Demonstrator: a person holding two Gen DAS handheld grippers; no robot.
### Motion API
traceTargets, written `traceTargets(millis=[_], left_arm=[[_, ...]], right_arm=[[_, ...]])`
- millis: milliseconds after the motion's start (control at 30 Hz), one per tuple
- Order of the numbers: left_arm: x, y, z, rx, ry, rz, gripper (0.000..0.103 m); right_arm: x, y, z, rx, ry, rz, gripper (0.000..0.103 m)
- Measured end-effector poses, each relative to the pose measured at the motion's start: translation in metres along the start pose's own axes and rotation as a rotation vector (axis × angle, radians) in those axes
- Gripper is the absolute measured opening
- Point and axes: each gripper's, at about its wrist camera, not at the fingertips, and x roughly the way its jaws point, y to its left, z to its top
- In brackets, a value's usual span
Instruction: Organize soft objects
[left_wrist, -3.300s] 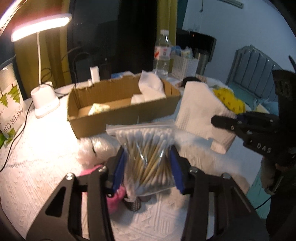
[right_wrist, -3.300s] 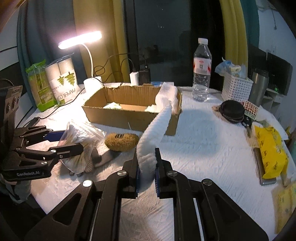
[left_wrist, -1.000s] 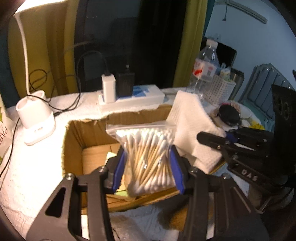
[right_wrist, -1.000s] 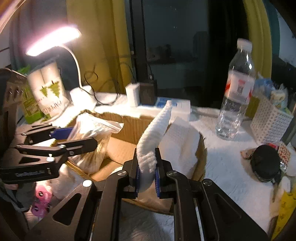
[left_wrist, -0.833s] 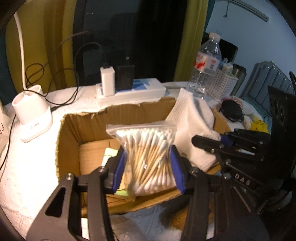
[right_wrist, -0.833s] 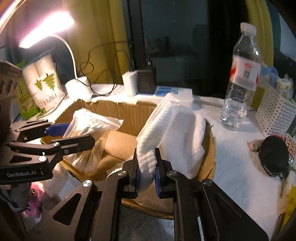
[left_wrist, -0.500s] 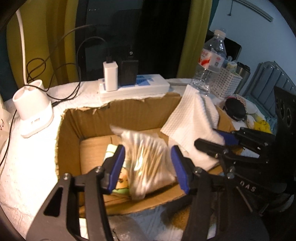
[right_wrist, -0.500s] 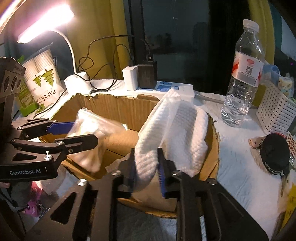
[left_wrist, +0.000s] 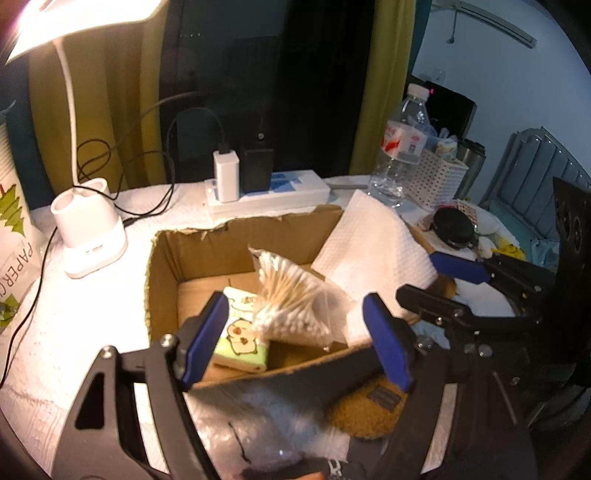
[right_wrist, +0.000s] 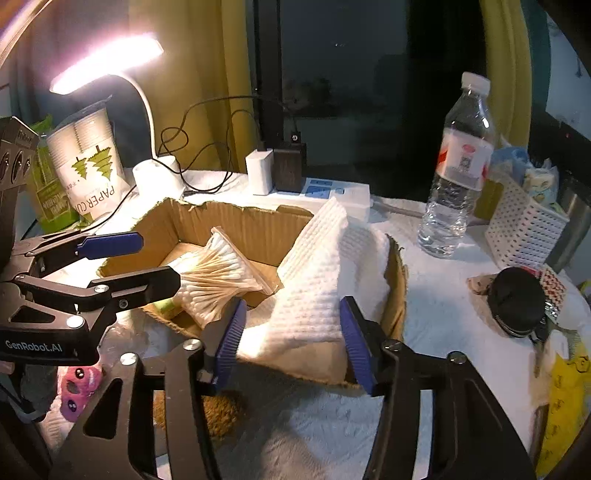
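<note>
A clear bag of cotton swabs (left_wrist: 291, 299) (right_wrist: 218, 277) lies tilted inside the open cardboard box (left_wrist: 162, 273) (right_wrist: 236, 225), on a green tissue pack (left_wrist: 240, 339). My left gripper (left_wrist: 295, 339) (right_wrist: 147, 262) is open and empty above the box's near wall. A white waffle cloth (right_wrist: 321, 288) (left_wrist: 373, 247) is draped over the box's right end. My right gripper (right_wrist: 291, 336) (left_wrist: 436, 277) is open, its pads either side of the cloth and apart from it.
A brown sponge (left_wrist: 369, 410) (right_wrist: 218, 410), a clear plastic bag (left_wrist: 255, 432) and a pink toy (right_wrist: 77, 384) lie in front of the box. Behind it stand a lamp base (left_wrist: 88, 236), a power strip (left_wrist: 269, 195), a water bottle (right_wrist: 458, 184) and a white basket (right_wrist: 524, 225).
Both grippers opened. The swab bag dropped from my left gripper into the box. The white cloth left my right gripper and settled over the box's right end.
</note>
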Motion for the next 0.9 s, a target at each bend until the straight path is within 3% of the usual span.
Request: traceTargets(millis=[333,400,533,900], left_arm=[[-0.038,-0.002,-0.010,0.012,-0.050,0.007,0.077],[-0.045,-0.001,-0.014,0.014,-0.061,0.011,0.083],[-0.057,0.002,-0.021,0.010,-0.074,0.015,0.085],[-0.072,0.013,-0.048,0.002,-0.063,0.019,0.085]], right_arm=[[-0.031,0.013,-0.005,-0.005,-0.025,-0.021,0.059],[-0.038,0.015,-0.006,-0.002,-0.032,-0.026,0.060],[-0.046,0.018,-0.009,0.008,-0.039,-0.028,0.067],[-0.055,0.032,-0.029,0.018,-0.024,-0.020,0.067]])
